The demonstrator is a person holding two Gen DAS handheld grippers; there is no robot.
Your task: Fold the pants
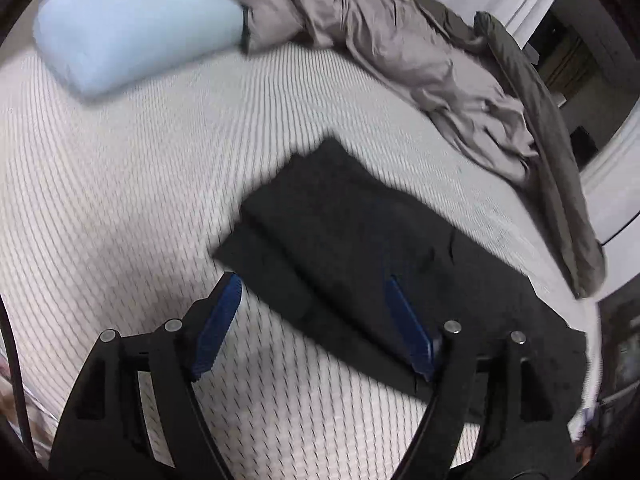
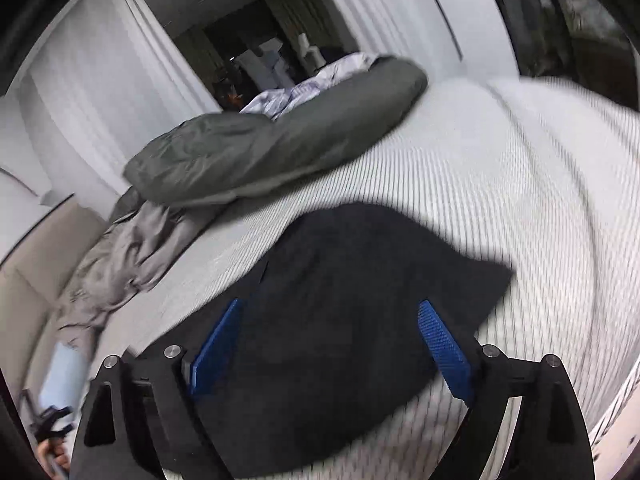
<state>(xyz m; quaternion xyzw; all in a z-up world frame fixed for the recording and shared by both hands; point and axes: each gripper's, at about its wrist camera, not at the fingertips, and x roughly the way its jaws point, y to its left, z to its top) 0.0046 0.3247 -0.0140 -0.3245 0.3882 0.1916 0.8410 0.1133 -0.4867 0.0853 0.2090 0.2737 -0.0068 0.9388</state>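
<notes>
The black pants (image 1: 360, 248) lie folded into a flat stack on the white ribbed bed cover (image 1: 120, 200). My left gripper (image 1: 312, 280) is open and empty, hovering over the near edge of the pants. In the right wrist view the pants (image 2: 352, 300) lie below my right gripper (image 2: 330, 306), which is open and empty, its blue pads (image 2: 444, 344) spread wide above the cloth. Whether either gripper touches the fabric cannot be told.
A pale blue pillow (image 1: 132, 28) lies at the far left of the bed. A crumpled grey duvet (image 1: 400, 60) with a dark green side (image 2: 260, 156) runs along the far edge. White curtains (image 2: 100, 92) hang behind. The bed edge (image 1: 592, 320) is at the right.
</notes>
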